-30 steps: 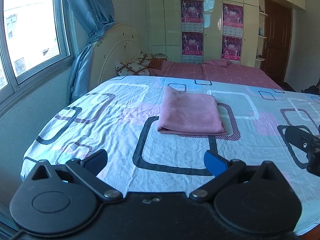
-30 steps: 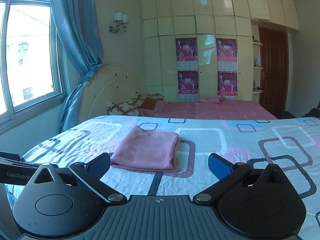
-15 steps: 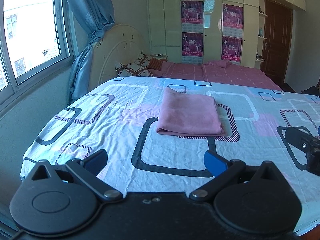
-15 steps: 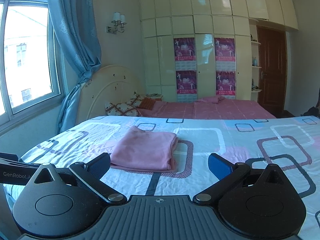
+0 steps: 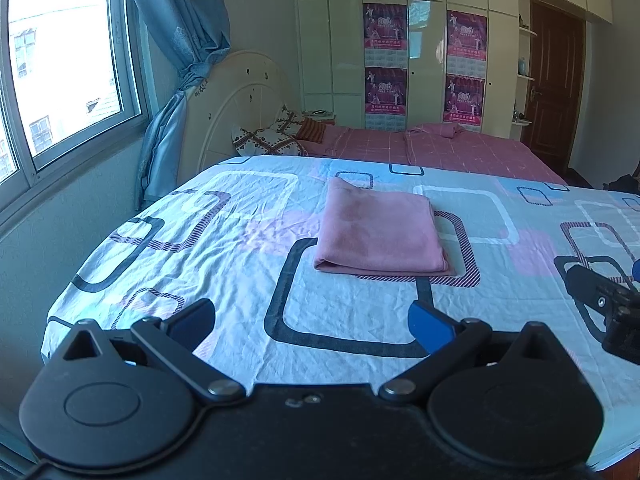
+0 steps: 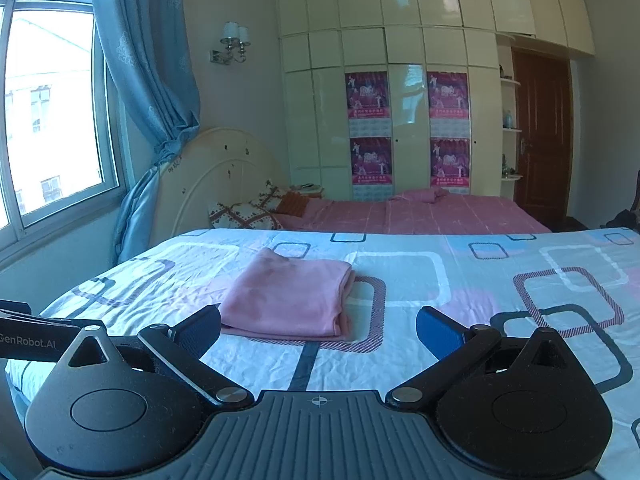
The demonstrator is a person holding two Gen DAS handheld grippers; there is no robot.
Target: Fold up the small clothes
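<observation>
A pink cloth (image 5: 378, 228) lies folded into a flat rectangle on the patterned bedsheet (image 5: 224, 264); it also shows in the right wrist view (image 6: 288, 296). My left gripper (image 5: 312, 320) is open and empty, held above the sheet short of the cloth. My right gripper (image 6: 320, 328) is open and empty, also short of the cloth, with its left finger (image 6: 200, 328) near the cloth's near-left corner. The right gripper's body (image 5: 608, 304) shows at the right edge of the left wrist view.
A pink-covered bed (image 6: 420, 216) with pillows (image 6: 248, 212) stands behind. A window (image 5: 60, 80) and blue curtain (image 5: 180, 60) are at the left, a wardrobe (image 6: 400, 100) and brown door (image 6: 540, 140) at the back. The sheet's left edge (image 5: 60, 320) drops off.
Both grippers have drawn slightly back and the right view has tilted up a little. The cloth has not moved.
</observation>
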